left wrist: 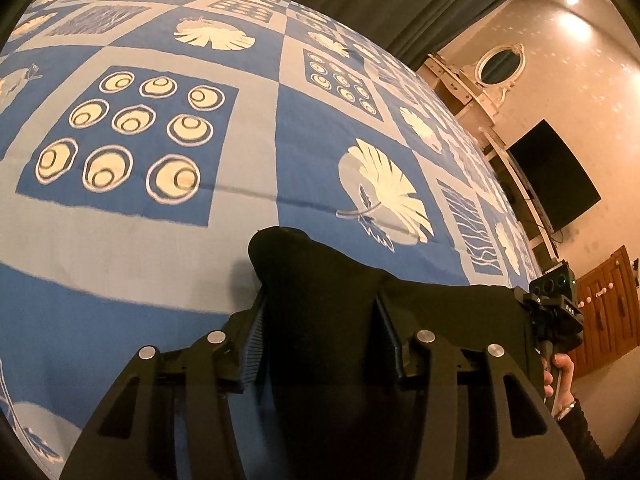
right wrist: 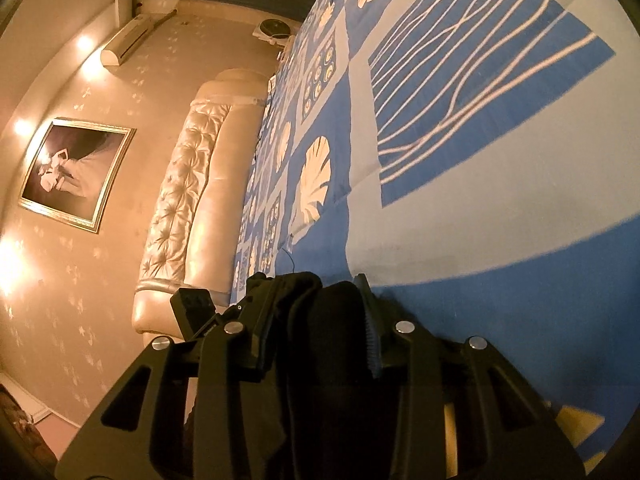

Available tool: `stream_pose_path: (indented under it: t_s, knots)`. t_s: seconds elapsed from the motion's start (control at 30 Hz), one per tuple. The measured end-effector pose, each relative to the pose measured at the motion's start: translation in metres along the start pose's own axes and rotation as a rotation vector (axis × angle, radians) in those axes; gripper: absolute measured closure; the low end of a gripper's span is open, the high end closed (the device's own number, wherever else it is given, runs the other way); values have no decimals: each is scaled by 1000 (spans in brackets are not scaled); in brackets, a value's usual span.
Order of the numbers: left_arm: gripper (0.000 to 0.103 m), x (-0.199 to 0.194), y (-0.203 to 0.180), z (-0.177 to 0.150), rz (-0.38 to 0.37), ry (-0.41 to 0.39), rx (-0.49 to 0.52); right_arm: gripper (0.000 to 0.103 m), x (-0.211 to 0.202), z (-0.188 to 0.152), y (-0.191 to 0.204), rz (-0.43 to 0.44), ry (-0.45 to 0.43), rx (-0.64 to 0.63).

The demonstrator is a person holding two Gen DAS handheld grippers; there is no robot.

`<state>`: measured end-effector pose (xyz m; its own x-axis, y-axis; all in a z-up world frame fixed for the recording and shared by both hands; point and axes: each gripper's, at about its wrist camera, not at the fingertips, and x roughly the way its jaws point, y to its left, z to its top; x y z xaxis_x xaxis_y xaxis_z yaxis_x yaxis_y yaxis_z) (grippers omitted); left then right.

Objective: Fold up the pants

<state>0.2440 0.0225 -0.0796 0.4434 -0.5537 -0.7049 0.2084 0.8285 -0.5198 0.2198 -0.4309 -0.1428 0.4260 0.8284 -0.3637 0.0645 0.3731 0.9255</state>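
Item: black pants (left wrist: 320, 300), one piece of dark cloth, gathered into bunches and held at two points over the bedspread (left wrist: 248, 128). All places below are given from the bedspread.

Left gripper (left wrist: 320, 320): clenched on a bunched fold of the pants. The cloth fills the gap between its two fingers and rises in a rounded hump above the tips. From there a dark span of the same cloth runs off toward the right edge of the left wrist view, just above the bedspread's near border.

Right gripper (right wrist: 316, 312): clamped on another bunched fold of the pants (right wrist: 320, 320), with ridged pads (right wrist: 370, 332) pressing the cloth from the side. It is also seen in the left wrist view at the far end of the dark span (left wrist: 554, 312), held by a hand (left wrist: 558, 376) in a dark sleeve.

Bedspread: blue and pale grey squares printed with cream leaves, ringed ovals and wavy lines; lies flat and smooth, a faint crease across it.

Surroundings:
- Tufted cream headboard (right wrist: 188, 200) along the bedspread's one end.
- Framed picture (right wrist: 76, 172) and air conditioner (right wrist: 128, 40) on the wall beyond the headboard.
- Dark screen (left wrist: 556, 184) and oval mirror (left wrist: 500, 66) on the wall past the bedspread's opposite end.
- Wooden door (left wrist: 604, 312) near that screen.
- Dark curtain (left wrist: 360, 0) beyond the far side.
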Motion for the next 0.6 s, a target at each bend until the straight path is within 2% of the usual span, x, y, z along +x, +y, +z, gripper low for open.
stream_pose_path:
  t_s: [0.23,0.6]
  knots:
    - [54,8,3,16,11,-5,-2,69,10,17,-3,8,-8,15]
    - [54,15,10,24,-9,-1,-9,69,13,23,-14,42,-14,40]
